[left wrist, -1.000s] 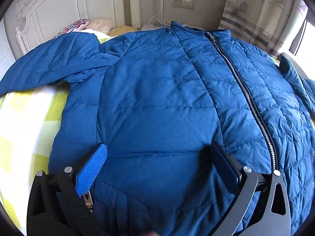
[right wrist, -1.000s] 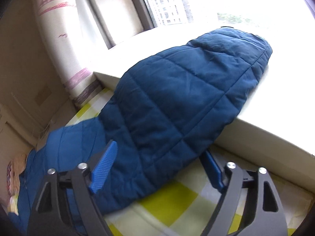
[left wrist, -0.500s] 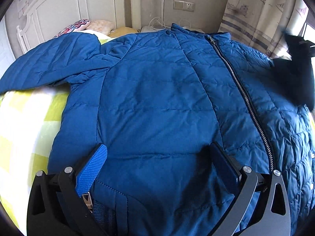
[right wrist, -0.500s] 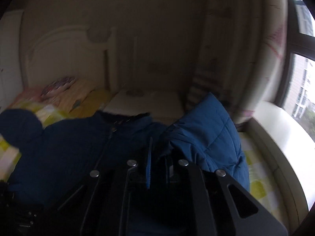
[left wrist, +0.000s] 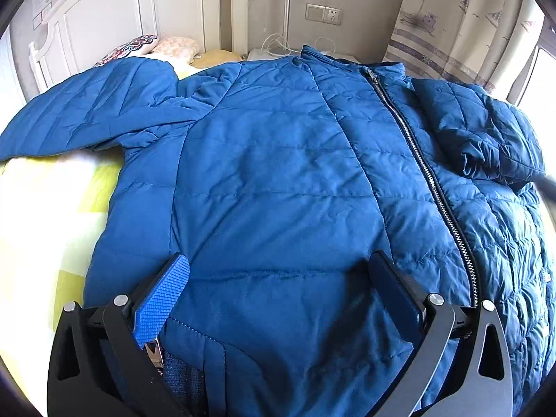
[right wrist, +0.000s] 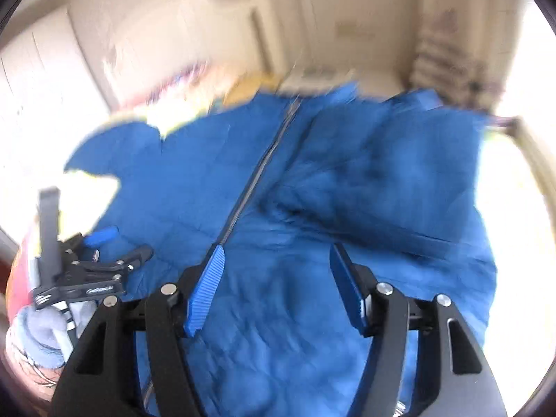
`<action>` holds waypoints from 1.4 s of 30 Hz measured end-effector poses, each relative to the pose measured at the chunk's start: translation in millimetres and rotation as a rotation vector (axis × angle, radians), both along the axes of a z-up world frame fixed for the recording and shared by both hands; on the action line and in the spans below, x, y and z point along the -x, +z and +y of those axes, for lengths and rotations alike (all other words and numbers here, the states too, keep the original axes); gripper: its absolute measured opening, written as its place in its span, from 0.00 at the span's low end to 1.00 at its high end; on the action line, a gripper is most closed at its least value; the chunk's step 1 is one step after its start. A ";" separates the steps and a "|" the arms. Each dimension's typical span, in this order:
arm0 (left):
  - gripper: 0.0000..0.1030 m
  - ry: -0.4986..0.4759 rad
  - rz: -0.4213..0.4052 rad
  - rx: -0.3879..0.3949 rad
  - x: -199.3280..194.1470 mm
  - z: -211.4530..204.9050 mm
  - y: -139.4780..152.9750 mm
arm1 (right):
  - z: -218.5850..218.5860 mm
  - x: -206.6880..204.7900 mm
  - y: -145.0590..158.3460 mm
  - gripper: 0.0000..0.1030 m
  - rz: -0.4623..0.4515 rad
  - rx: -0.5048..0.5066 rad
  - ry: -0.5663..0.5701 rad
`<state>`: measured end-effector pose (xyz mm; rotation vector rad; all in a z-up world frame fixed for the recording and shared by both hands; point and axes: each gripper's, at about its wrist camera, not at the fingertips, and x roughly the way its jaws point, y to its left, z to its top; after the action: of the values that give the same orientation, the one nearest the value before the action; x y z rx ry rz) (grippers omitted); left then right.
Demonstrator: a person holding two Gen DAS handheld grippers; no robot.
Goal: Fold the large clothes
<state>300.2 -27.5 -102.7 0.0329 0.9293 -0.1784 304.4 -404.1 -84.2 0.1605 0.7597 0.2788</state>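
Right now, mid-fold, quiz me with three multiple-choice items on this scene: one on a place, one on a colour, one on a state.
1. Where does the folded sleeve lie?
A. hanging off the bed's foot
B. on the jacket's chest, right of the zipper in the left wrist view
C. under the pillows

2. What colour is the jacket?
A. red
B. grey
C. blue

3. How do the jaws of the right gripper stand?
A. apart, holding nothing
B. clamped on the sleeve
C. clamped on the zipper

Answers:
1 B: the sleeve rests doubled over on the front panel beside the zipper.
2 C: the whole quilted shell is blue.
3 A: the right wrist view shows a wide gap between the pads with the jacket below them.
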 end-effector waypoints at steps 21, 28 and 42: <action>0.96 0.001 -0.144 0.121 18.3 17.7 22.9 | 133.2 -35.6 68.7 0.65 -0.234 -0.022 0.327; 0.96 -0.013 -0.124 0.192 16.0 25.4 21.9 | 47.8 -23.6 46.8 0.64 -0.230 0.039 0.056; 0.83 0.077 -0.053 0.275 -10.2 46.3 40.4 | -125.1 -15.7 -60.0 0.59 -0.026 -0.145 -0.541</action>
<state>310.4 18.7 -62.3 -0.2506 0.8448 -0.2309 320.2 -529.2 -144.2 0.4880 0.6430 -0.1790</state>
